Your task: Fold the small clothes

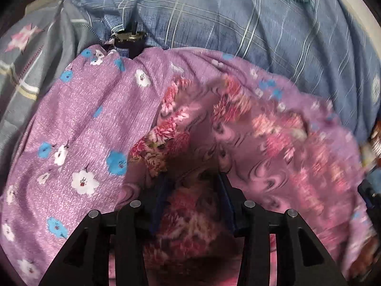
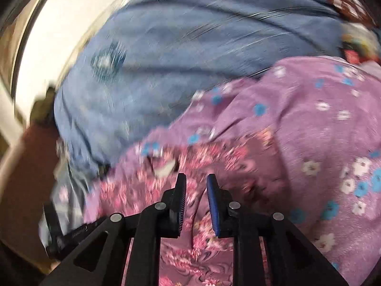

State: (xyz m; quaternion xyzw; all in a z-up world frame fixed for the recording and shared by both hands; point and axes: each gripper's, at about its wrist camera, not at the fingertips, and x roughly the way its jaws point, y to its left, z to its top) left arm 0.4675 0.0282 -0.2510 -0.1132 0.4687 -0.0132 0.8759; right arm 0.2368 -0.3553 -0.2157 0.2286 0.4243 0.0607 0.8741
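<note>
A pink garment with red and pink flowers [image 1: 238,128] lies bunched on a purple cloth with blue and white flowers [image 1: 78,124]. My left gripper [image 1: 194,178] has its jaws apart with the pink garment bunched between the blue pads [image 1: 225,190]. In the right wrist view my right gripper [image 2: 196,178] stands over the same pink garment [image 2: 190,214], its jaws a little apart, with a fold of the fabric rising between them. The purple cloth [image 2: 321,131] spreads to its right. Both views are blurred by motion.
A blue checked bedsheet [image 1: 238,23] covers the surface beyond the cloths and shows in the right wrist view [image 2: 190,47]. A grey patterned cloth [image 1: 35,59] lies at the left. A dark round object [image 1: 129,39] sits at the purple cloth's far edge. A white wall [image 2: 59,23] shows at the left.
</note>
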